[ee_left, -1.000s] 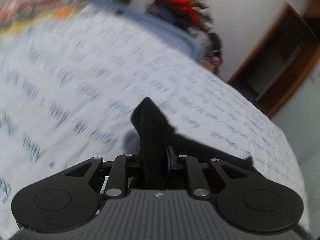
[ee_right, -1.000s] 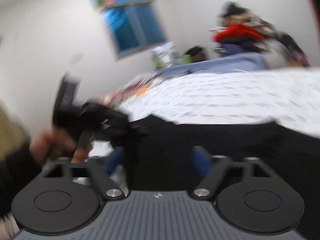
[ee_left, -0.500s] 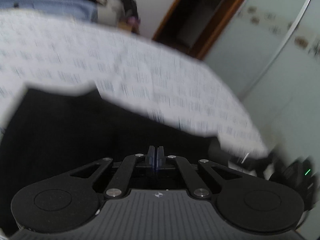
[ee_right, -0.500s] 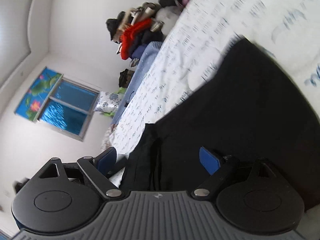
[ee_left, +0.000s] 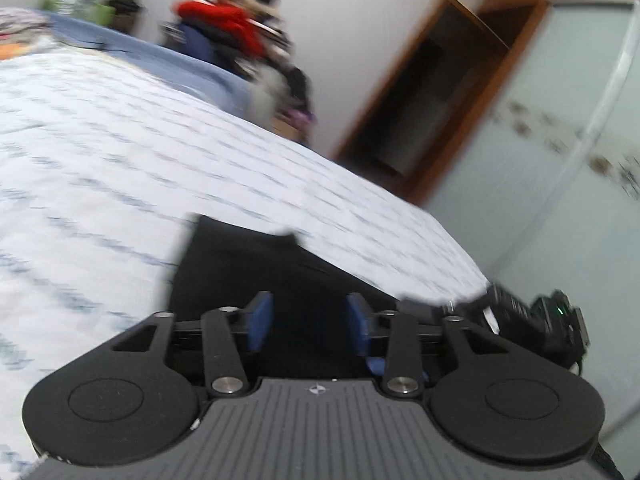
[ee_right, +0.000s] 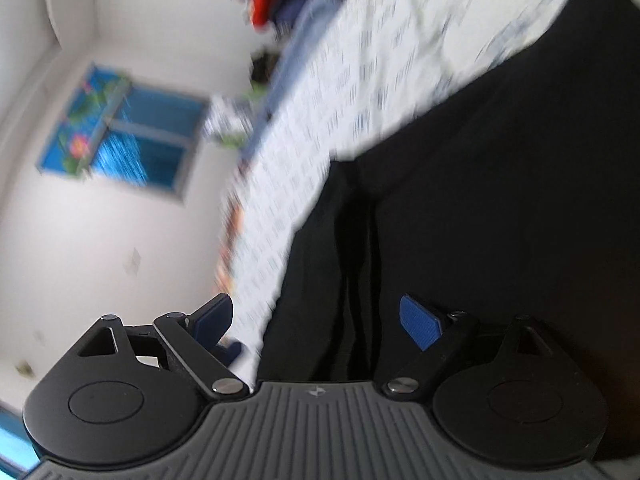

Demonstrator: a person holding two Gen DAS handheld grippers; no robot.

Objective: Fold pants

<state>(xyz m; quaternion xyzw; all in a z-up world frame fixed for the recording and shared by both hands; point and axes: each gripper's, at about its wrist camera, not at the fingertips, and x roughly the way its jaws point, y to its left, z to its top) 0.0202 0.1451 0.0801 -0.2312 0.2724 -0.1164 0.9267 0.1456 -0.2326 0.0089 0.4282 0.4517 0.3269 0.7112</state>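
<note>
The black pants [ee_left: 256, 264] lie folded flat on a white bed sheet with blue print [ee_left: 100, 152]. My left gripper [ee_left: 308, 320] is open just above the near edge of the pants, its blue pads apart with nothing between them. In the right wrist view the pants [ee_right: 480, 200] fill the right side, with a bunched fold running toward my right gripper [ee_right: 316, 320]. That gripper is wide open over the fold and grips nothing. The right gripper also shows at the right edge of the left wrist view [ee_left: 536, 320].
A pile of clothes with a red garment [ee_left: 228, 28] sits past the far end of the bed. A wooden doorway [ee_left: 420, 100] and a frosted wardrobe door [ee_left: 560, 160] stand to the right. A blue window [ee_right: 120, 140] is in the white wall.
My left gripper has opened; it was shut half a second ago and held a fold of the pants a second ago. The pants now lie flat on the bed. The right gripper stays open.
</note>
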